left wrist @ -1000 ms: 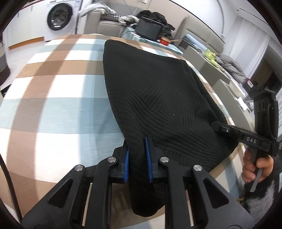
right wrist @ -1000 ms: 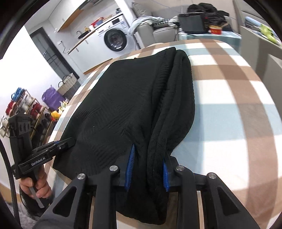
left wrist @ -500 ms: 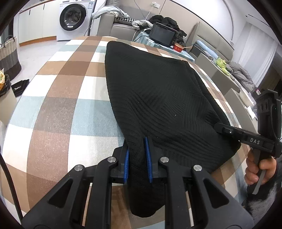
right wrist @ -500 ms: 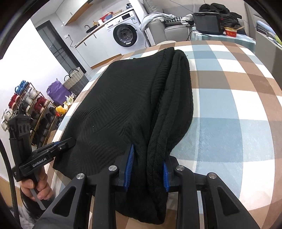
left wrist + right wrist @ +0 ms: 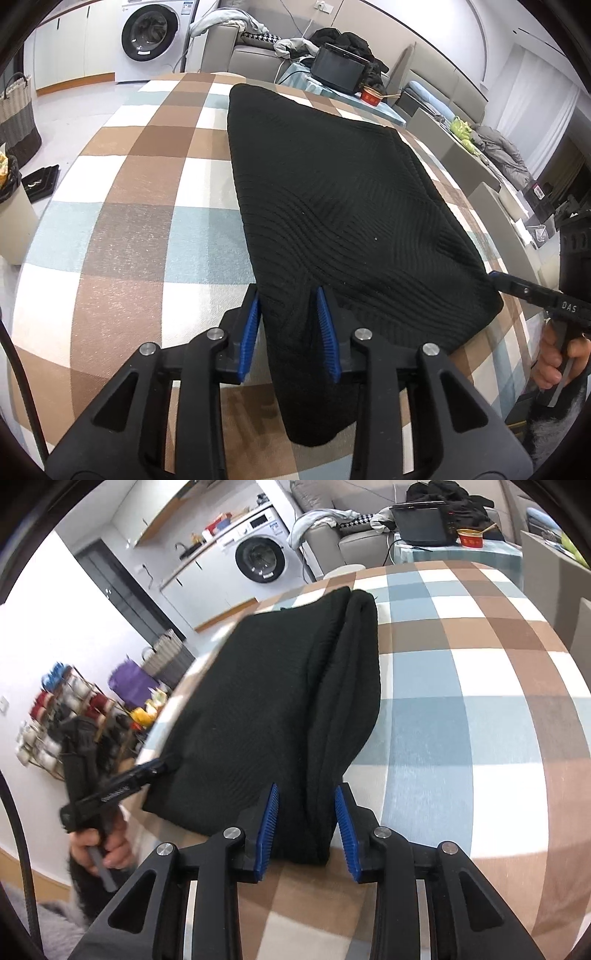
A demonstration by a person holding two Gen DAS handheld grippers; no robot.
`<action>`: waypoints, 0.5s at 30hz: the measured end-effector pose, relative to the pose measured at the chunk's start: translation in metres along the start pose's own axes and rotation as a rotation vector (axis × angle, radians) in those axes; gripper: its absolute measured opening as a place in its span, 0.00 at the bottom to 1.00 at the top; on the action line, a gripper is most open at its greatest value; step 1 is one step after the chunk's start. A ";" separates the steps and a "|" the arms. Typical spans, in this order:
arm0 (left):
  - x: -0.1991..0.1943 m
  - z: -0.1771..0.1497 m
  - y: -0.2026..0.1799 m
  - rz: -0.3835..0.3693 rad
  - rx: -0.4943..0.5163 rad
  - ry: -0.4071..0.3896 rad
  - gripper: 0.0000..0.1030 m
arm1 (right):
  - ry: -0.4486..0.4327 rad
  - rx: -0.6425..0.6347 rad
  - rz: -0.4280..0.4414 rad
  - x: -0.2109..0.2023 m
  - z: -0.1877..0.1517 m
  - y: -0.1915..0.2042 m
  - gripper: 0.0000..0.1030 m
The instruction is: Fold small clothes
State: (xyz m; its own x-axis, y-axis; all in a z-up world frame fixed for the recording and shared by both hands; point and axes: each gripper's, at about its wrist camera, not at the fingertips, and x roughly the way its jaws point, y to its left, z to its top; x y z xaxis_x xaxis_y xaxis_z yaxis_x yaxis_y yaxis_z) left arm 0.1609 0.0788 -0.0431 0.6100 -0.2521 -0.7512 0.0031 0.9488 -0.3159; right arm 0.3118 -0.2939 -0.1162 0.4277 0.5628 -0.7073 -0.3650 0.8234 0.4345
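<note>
- Left wrist view: my left claw (image 5: 289, 332) has its blue pads (image 5: 248, 334) spread apart, and the near left corner of the black knit garment (image 5: 332, 206) lies between them without being pinched, a gap showing at each pad.
- The corner runs on past the pads toward the camera and droops over the near edge of the bench (image 5: 122, 221).
- From there the garment spreads flat across the checked cloth of the bench, brown, white and pale blue, narrowing toward the far end.
- At the right rim of this view my right claw (image 5: 495, 277) reaches to the garment's other near corner, my hand (image 5: 554, 358) wrapped round its handle.
- Beyond the bench stand a washing machine (image 5: 151, 37), a grey sofa (image 5: 251, 51) heaped with clothes, and a dark screen (image 5: 340, 68) with a red bowl (image 5: 371, 96) beside it.
- Right wrist view: my right claw (image 5: 306, 823) is likewise parted, blue pads wide, with the thick folded right edge of the garment (image 5: 280, 701) lying loosely between them; the left pad is close to the cloth, the right one stands clear.
- The garment's right side shows as a doubled, rolled ridge running away up the bench (image 5: 480, 709).
- To the left, blurred, my left claw (image 5: 166, 764) sits at the far near corner, my left hand (image 5: 103, 845) on its handle; I cannot tell from here whether it touches the cloth.
- Behind it stand a rack (image 5: 55, 709) of coloured things and a purple bag (image 5: 135, 686), then the washing machine (image 5: 260, 559).
</note>
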 end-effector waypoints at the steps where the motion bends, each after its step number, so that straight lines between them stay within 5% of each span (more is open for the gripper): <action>1: -0.002 0.000 -0.001 0.008 0.004 -0.002 0.28 | -0.011 -0.004 0.011 -0.003 -0.001 0.001 0.35; 7: -0.019 -0.007 -0.005 0.065 0.028 -0.029 0.45 | -0.081 -0.062 0.038 -0.011 0.008 0.015 0.36; 15: -0.040 -0.017 -0.010 0.050 0.029 -0.062 0.63 | 0.029 0.010 0.043 0.056 0.028 0.002 0.36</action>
State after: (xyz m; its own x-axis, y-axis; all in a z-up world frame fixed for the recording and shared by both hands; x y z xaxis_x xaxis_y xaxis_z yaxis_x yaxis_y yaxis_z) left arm 0.1228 0.0766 -0.0197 0.6578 -0.1924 -0.7282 -0.0063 0.9654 -0.2608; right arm 0.3582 -0.2588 -0.1395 0.3874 0.5954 -0.7039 -0.3744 0.7993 0.4701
